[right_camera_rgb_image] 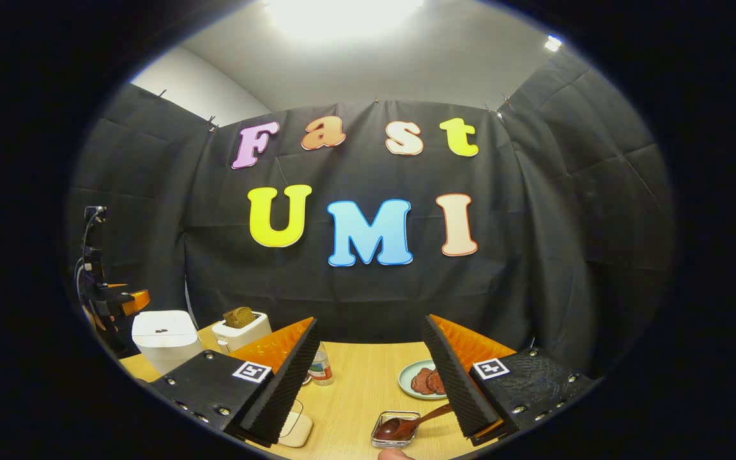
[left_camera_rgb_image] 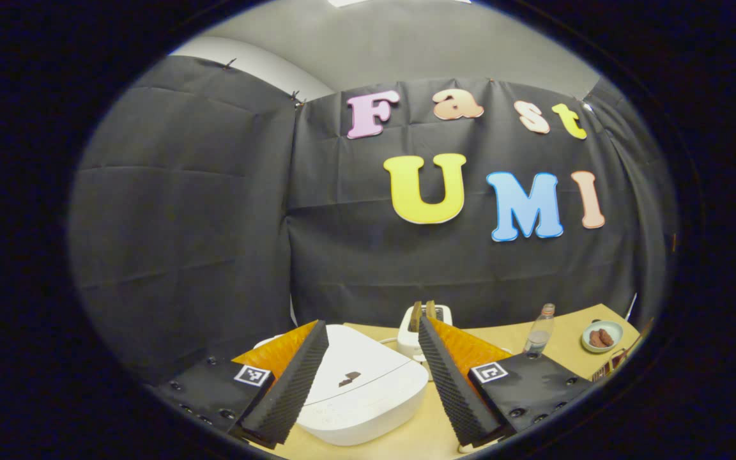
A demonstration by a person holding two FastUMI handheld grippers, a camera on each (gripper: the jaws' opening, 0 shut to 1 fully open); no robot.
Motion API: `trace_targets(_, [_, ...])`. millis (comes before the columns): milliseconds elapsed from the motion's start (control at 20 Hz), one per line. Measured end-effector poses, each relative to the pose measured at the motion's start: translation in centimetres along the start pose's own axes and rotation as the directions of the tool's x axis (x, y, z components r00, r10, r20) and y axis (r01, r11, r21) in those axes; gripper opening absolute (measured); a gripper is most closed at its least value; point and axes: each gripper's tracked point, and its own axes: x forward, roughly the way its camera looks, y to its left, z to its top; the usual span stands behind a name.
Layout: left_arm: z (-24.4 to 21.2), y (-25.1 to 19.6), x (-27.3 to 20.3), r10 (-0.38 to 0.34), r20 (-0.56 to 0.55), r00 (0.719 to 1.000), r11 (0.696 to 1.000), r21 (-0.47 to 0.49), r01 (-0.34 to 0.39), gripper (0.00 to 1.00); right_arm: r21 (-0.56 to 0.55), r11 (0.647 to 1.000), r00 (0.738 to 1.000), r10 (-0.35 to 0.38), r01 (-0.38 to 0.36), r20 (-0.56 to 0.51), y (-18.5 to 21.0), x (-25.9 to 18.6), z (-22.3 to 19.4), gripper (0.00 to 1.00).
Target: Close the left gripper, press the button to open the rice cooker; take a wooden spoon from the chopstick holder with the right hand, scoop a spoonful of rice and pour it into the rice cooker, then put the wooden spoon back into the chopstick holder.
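The white rice cooker (left_camera_rgb_image: 368, 390) stands with its lid down, low in the left gripper view. My left gripper (left_camera_rgb_image: 371, 324) hangs open just above and in front of it, one finger on each side of the lid. In the right gripper view the cooker (right_camera_rgb_image: 165, 338) stands at the far left, with the left gripper (right_camera_rgb_image: 115, 300) beside it. A dark wooden spoon (right_camera_rgb_image: 400, 427) lies with its bowl in a small clear container (right_camera_rgb_image: 382, 441), and its handle runs behind the right finger. My right gripper (right_camera_rgb_image: 370, 321) is open above the table, with nothing between its fingers.
A white toaster (right_camera_rgb_image: 240, 327) with bread stands behind the cooker. On the wooden table (right_camera_rgb_image: 361, 390) are a small bottle (right_camera_rgb_image: 321, 368), a pale green plate (right_camera_rgb_image: 406, 383) of brown slices and a pale block (right_camera_rgb_image: 294, 429). A person's fingertip (right_camera_rgb_image: 395, 455) shows at the bottom edge.
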Motion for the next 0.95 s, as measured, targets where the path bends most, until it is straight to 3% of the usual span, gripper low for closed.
trace_targets(150, [2.6,-0.6,-3.3,-0.047,0.073,0.996,0.998,-0.032,0.050,0.98,0.016,1.000,1.000,-0.001,0.000,0.030,1.6,0.0,0.8,0.99])
trace_targets(400, [4.5,-1.4,-6.8,-0.090,0.148,0.985,0.996,0.043,0.084,0.98,0.004,1.000,0.999,0.003,-0.003,0.043,3.9,0.2,0.4,0.99])
trace_targets(950, [5.7,-1.5,-8.5,-0.136,0.204,0.969,0.991,0.011,0.137,0.94,-0.028,0.999,0.995,0.019,-0.017,0.093,7.5,0.3,1.2,0.99])
